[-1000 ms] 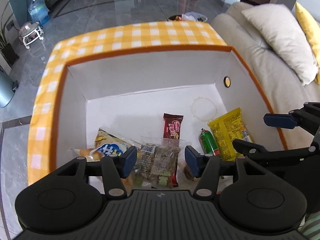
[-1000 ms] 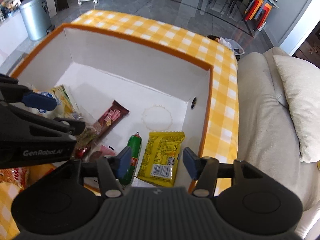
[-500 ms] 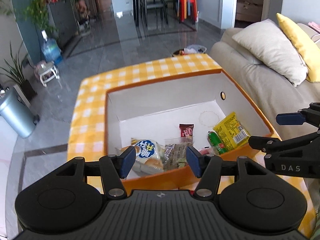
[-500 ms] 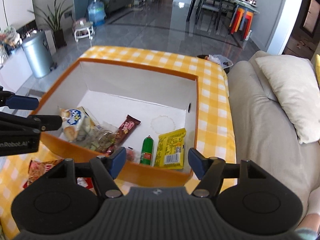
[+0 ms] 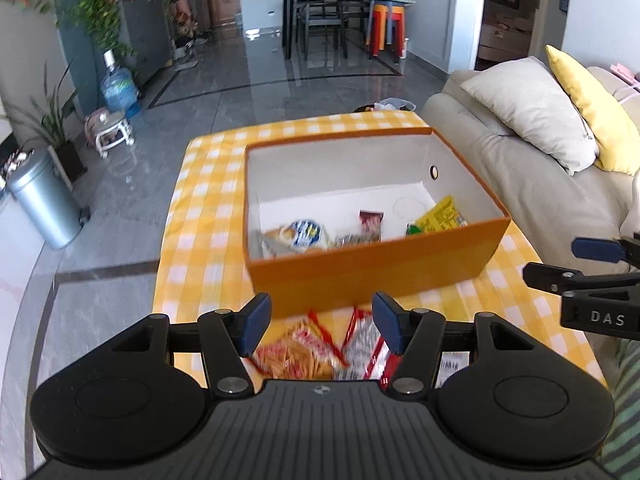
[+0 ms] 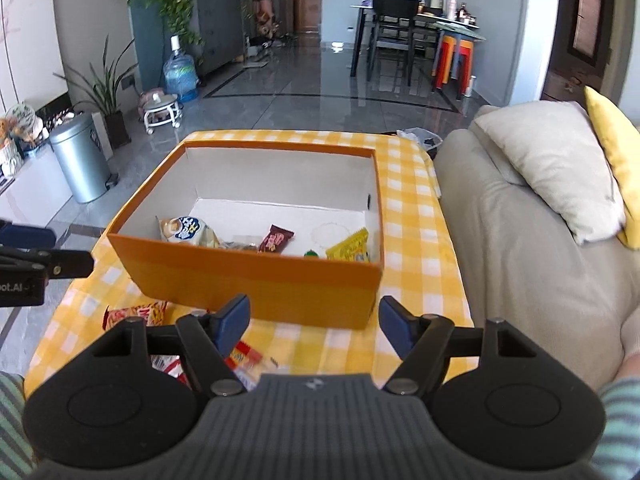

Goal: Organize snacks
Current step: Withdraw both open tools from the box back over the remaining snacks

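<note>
An orange box (image 5: 372,272) (image 6: 256,280) with a white inside stands on the yellow checked table. In it lie a white and blue bag (image 5: 304,234) (image 6: 186,230), a brown bar (image 5: 371,220) (image 6: 276,238), a green tube (image 6: 310,254) and a yellow packet (image 5: 442,216) (image 6: 352,246). My left gripper (image 5: 320,322) is open and empty, above red and orange snack packets (image 5: 296,350) on the table in front of the box. My right gripper (image 6: 314,322) is open and empty, near the box's front wall, with loose packets (image 6: 136,314) to its left.
A beige sofa (image 6: 520,240) with a cream pillow (image 5: 528,108) and a yellow cushion (image 5: 592,108) runs along the table's right side. A metal bin (image 6: 82,158) and a water bottle (image 5: 118,90) stand on the floor to the left.
Both grippers have pulled back and up out of the box, from over its contents to in front of its near wall. Both stay open and empty. Loose packets on the table have come into view.
</note>
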The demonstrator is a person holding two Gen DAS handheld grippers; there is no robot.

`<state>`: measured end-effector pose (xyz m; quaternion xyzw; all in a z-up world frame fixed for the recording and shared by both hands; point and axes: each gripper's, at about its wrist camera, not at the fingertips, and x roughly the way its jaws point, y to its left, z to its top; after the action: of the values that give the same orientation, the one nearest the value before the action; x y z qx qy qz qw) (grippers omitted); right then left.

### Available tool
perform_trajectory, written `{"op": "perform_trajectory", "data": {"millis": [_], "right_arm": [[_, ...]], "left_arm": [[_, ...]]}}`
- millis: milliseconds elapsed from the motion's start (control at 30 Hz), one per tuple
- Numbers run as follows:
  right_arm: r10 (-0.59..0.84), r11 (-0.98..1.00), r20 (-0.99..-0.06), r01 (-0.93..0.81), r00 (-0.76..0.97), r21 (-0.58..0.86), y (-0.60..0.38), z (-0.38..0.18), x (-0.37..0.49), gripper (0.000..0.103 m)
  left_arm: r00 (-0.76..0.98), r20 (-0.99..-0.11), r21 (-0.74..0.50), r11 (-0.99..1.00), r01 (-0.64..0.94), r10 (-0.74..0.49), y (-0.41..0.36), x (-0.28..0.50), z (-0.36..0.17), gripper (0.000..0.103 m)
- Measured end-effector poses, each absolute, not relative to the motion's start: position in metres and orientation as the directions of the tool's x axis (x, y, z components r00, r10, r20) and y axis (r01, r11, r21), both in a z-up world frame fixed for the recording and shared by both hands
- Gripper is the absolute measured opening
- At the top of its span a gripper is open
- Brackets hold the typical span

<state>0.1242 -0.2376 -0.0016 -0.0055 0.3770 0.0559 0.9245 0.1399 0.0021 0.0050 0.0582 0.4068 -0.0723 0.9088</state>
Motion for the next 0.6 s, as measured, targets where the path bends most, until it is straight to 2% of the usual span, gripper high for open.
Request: {"op": "perform_trajectory", "data": {"millis": [300, 367, 600], "right_arm": [[0.053, 0.998, -0.672, -0.064, 0.738, 0.009, -0.241, -0.017, 0.075, 0.071], [0.054, 0.998, -0.669, -0.056, 0.741, 0.020, -0.243, -0.021, 0.068, 0.074], [0.048, 0.999, -0.691, -0.038, 0.721, 0.029, -0.248, -0.046, 0.054, 0.076]], "left_arm": [[0.646, -0.754, -0.004, 0.984, 0.177, -0.119, 0.006, 0.104, -0.011, 0.068], [0.638, -0.760, -0.015, 0.984, 0.175, -0.125, 0.003, 0.099, -0.019, 0.069], [0.598, -0.783, -0.045, 0.974, 0.220, -0.172, -0.011, 0.089, -0.043, 0.069]]}}
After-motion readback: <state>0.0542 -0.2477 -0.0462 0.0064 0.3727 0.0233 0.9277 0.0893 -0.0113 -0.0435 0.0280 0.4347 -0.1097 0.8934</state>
